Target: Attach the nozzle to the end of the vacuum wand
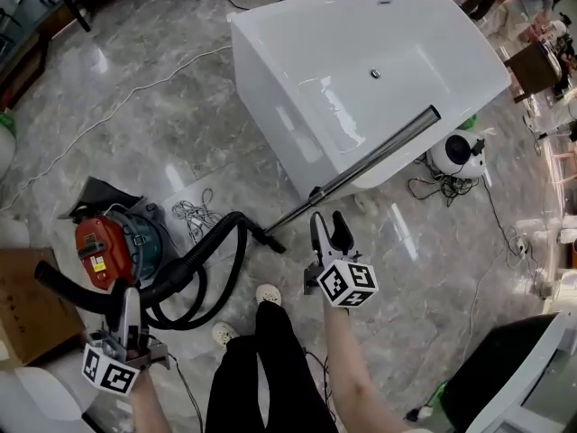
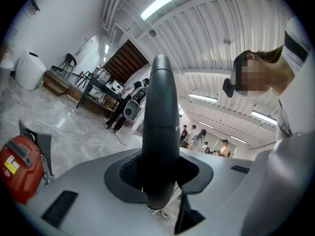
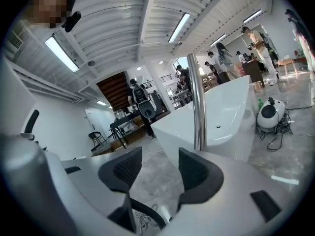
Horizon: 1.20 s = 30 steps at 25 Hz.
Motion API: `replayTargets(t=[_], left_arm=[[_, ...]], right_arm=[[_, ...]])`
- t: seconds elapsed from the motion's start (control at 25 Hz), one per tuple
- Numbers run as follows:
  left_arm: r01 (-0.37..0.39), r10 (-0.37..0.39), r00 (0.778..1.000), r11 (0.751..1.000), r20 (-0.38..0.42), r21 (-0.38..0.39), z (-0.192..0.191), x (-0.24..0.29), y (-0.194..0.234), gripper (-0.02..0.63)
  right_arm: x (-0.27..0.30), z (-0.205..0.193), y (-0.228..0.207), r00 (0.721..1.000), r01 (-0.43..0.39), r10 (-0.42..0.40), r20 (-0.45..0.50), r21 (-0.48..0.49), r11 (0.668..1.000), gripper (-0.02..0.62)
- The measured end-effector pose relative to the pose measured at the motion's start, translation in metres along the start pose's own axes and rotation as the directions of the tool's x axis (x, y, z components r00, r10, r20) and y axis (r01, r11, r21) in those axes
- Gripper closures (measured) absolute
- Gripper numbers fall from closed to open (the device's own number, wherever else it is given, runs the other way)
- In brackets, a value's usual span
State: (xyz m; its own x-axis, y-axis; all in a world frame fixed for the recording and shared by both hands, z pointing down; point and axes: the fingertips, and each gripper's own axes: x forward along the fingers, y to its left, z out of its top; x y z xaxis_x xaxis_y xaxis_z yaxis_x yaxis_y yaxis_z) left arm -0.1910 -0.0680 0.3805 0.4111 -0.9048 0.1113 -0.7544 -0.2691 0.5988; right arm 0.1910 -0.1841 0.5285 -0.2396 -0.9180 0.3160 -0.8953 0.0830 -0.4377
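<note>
Head view: a black tapered nozzle [image 2: 160, 122] is clamped in the left hand-held gripper [image 1: 126, 307]; the chrome tubular wand [image 1: 370, 161] is slanted up-right from the spread-jawed right hand-held gripper [image 1: 329, 228].

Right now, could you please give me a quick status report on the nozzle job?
Left gripper shut on nozzle. Right gripper open, empty, close to wand. Wand leaning on bathtub, nozzle not yet attached. No obstruction seen.

The vacuum wand [image 1: 379, 159] leans on the bathtub's [image 1: 379, 52] near rim. Well left of the bathtub, the vacuum cleaner [image 1: 108, 242] sits on the floor [image 1: 162, 106]. The nozzle [image 1: 72, 289], in the left gripper's [image 1: 128, 294] jaws, is also well left of the bathtub.
</note>
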Motion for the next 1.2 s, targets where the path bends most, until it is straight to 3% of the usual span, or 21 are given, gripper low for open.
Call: replayTargets(t=[0.44,0.72,0.92,1.16,1.2], left_arm=[[-0.005,0.006,1.0,0.999,0.025,-0.034,-0.009,0.008,0.001,0.468],[-0.04,0.038,0.998,0.998,0.045,0.047,-0.009,0.011,0.005,0.468],[-0.033,0.031,0.999,0.998,0.04,0.051,-0.01,0.009,0.006,0.468],[-0.026,0.024,0.999,0.998,0.035,0.052,-0.013,0.005,0.008,0.468],[-0.025,0.023,0.999,0.998,0.034,0.053,-0.013,0.004,0.008,0.468]], right_arm=[[0.071,-0.046,-0.09,0.989,0.126,-0.123,-0.085,0.033,0.991,0.342],[0.107,-0.059,-0.124,0.976,0.208,-0.2,-0.086,0.093,0.974,0.342],[0.117,-0.079,-0.117,0.982,0.157,-0.14,-0.127,0.137,0.978,0.344],[0.136,-0.074,-0.119,0.987,0.115,-0.096,-0.126,0.152,0.982,0.353],[0.138,-0.075,-0.119,0.987,0.117,-0.1,-0.127,0.135,0.984,0.402]])
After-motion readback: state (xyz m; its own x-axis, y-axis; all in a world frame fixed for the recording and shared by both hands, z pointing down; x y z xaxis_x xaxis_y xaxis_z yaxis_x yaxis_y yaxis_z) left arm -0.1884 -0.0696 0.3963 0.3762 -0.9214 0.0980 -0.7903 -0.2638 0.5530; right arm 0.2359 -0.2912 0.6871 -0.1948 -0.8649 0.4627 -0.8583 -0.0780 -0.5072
